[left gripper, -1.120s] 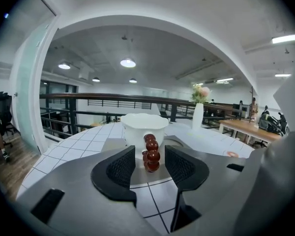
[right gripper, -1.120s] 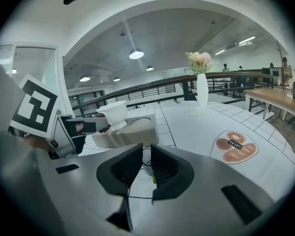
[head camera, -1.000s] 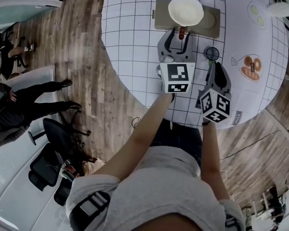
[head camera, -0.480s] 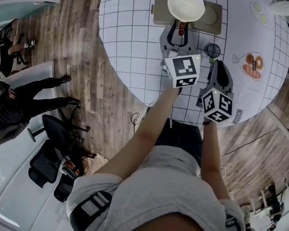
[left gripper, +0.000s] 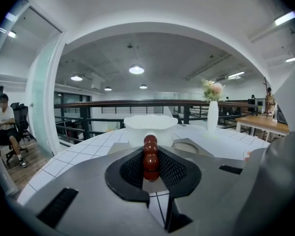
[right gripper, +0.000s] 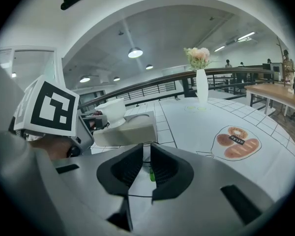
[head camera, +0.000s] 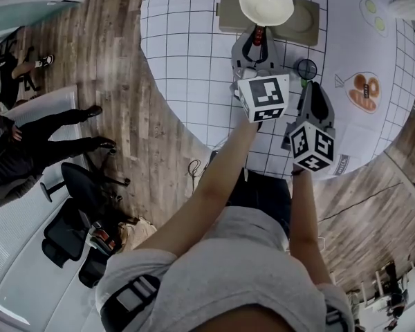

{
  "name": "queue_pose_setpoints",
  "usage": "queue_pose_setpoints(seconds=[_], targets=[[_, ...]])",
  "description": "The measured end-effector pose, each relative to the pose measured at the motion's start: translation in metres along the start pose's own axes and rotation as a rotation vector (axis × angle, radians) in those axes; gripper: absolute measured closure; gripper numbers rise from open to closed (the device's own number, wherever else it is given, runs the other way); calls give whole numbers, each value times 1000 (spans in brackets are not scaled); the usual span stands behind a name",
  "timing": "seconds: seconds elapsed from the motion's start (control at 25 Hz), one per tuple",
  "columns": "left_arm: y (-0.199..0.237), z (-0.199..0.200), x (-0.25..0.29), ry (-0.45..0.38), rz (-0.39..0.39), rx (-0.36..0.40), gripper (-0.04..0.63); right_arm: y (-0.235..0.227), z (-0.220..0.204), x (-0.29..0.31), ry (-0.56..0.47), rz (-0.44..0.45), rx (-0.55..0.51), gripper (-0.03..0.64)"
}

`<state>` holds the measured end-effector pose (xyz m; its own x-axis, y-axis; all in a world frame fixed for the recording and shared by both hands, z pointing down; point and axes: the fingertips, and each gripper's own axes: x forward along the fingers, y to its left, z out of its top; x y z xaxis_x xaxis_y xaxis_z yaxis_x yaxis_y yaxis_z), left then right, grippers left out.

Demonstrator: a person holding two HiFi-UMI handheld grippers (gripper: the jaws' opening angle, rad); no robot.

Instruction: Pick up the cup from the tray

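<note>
Porcelain or something like it is my guess for the cup [head camera: 266, 2]: white, thick-walled, with a wavy rim. I expect it to be stiff, smooth, fairly weighty for its size, and likely to chip if knocked. It stands about midway along the tray [head camera: 229, 19], which lies at the far edge of the round worktop [head camera: 187, 47], opposite the person.

A short column of glossy red balls, which I take to be the cup's beaded handle [left gripper: 150, 156], sticks out from the cup toward the person. That seems the natural place to hold it, as the bowl looks too wide and slick for a side pinch. The left claw [head camera: 258, 43] has just been closing, and its ribbed pads now sit against both sides of that column. The balls are rounded and shiny, so the grip may want to slide or let the cup swing. A hold low and square on the column, lifted straight up with the cup kept level, looks safest.

The right claw [right gripper: 146, 170] hangs over the near right part of the worktop, well apart from the tray. Its jaws are almost together with a slim gap between them, and it holds nothing.
</note>
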<state>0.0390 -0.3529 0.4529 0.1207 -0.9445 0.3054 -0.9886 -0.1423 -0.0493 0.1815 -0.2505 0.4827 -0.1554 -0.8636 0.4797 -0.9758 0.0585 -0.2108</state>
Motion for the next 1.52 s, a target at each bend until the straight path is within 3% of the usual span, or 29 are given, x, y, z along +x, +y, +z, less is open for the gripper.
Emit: queue_pose_setpoints(seconds=[0.56,0.96,1.52], targets=[[15,9,-4,-9,-98,-32,560,1,-1,1,4,3,7,577],[18,21,-17,-27,-140,0,560,5,0,0,0,10,10,578],[19,43,-79,-76,-214,15,560,17,15,-16,-51,28,10,577]])
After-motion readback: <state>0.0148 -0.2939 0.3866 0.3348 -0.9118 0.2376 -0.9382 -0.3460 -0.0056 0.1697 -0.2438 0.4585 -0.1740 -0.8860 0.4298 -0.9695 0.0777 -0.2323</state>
